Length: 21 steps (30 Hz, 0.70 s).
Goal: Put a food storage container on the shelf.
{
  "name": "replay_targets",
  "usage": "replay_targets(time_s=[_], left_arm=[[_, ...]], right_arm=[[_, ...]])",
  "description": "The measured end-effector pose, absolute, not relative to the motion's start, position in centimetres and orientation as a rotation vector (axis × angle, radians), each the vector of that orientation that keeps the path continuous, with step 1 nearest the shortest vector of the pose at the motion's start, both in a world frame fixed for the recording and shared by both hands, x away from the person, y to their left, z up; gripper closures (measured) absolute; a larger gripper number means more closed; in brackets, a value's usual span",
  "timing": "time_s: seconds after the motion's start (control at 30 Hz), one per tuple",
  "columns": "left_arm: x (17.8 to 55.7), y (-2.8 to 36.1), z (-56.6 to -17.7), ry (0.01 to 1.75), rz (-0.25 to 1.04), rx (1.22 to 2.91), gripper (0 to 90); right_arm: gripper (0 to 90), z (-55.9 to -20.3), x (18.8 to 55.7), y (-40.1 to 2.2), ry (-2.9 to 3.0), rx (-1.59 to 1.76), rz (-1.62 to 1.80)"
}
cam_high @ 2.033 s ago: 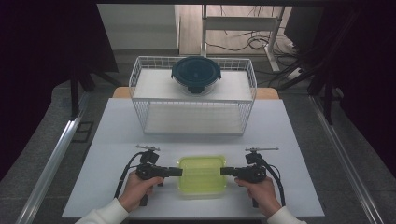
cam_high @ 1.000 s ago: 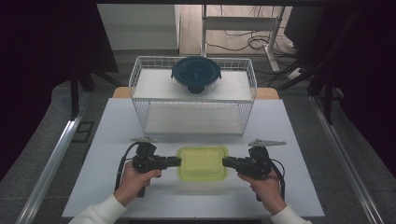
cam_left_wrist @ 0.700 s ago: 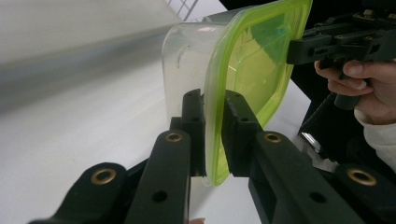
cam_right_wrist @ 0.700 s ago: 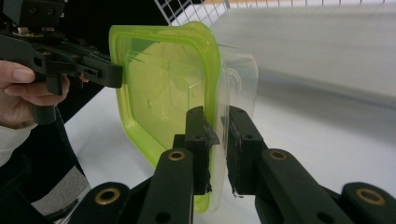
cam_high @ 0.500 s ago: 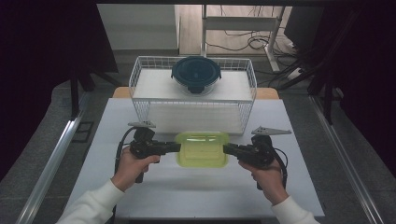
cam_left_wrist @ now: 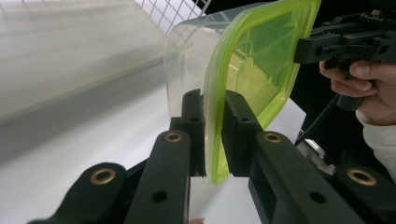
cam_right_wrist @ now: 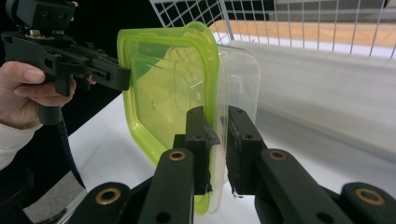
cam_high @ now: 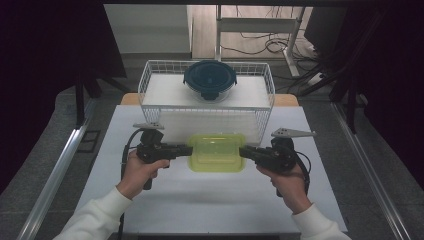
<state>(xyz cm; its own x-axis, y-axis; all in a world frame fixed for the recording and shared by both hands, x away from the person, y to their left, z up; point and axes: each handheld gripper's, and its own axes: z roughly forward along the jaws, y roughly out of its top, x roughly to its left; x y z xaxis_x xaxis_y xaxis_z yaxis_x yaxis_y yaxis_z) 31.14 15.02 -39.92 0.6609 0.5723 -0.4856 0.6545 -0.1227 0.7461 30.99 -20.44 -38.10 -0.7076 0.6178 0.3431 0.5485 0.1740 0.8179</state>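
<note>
No brand, label or writing is legible on any item. A white wire basket (cam_high: 150, 82) stands at the far side of the white desk (cam_high: 200, 205), and a round container with a dark blue lid (cam_high: 210, 79) sits inside it toward the back. The basket's front wall stands just beyond the box (cam_high: 216, 152), between it and the round container. The box is a clear rectangular container with a yellow-green lid, held level above the desk in front of the basket, between the two grippers. The left gripper (cam_high: 186, 150) clamps the box's left edge: in the left gripper view its jaws stand narrow, one pad on the lid rim and the other on the clear wall (cam_left_wrist: 212, 135). The right gripper (cam_high: 243, 151) clamps the opposite edge in the same manner, jaws narrow, pinching lid rim and wall together (cam_right_wrist: 215, 140). Each gripper is held in one hand, with white sleeves entering from the near edge of the desk.
</note>
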Motion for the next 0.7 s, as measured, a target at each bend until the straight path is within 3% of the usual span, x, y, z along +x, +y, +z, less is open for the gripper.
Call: replay_targets(time_s=[0.7], left_arm=[[33.2,15.8,-33.8,0.911,0.011,1.752,80.9]], right_arm=[[80.1,-31.8,33.0,-19.8,2.275,1.025,1.629]])
